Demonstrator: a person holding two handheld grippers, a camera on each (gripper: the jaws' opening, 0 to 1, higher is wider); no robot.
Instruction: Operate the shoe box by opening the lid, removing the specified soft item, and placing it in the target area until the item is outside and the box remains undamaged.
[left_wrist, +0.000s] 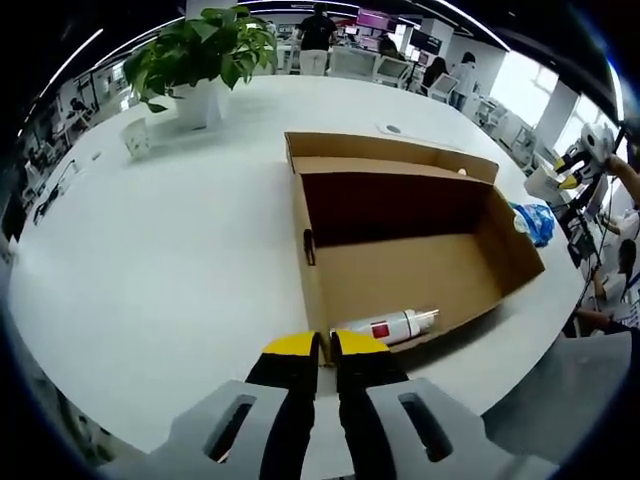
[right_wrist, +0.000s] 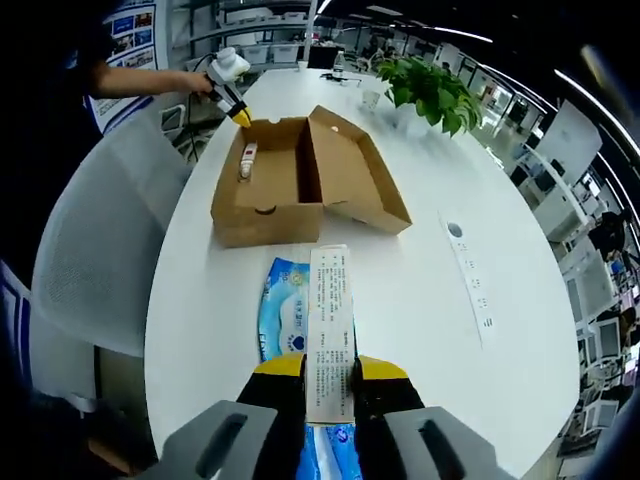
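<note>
— Left gripper view, bottom centre: left gripper, yellow-tipped jaws pressed almost together, nothing between them. Just above the tips, near corner of the open shoe box, lid thrown back flat toward the top of the frame.

— Inside the box?

— Only a white bottle with a red label, lying on its side along the lower wall, close to the jaw tips. At the right edge, past the box, a glimpse of the blue soft pack on the white table, and the other gripper beyond it. Potted plant at upper left, small white cup beside it.

— And the right gripper view?

— Right gripper at bottom centre, jaws closed on the blue soft pack, white printed label facing up, pack stretching up from the tips and lying on the table, well outside the box. Shoe box at upper centre, open, bottle visible within near the left wall. Left gripper at the box's far upper-left corner, held by a person's hand. Plant at upper right.
</note>
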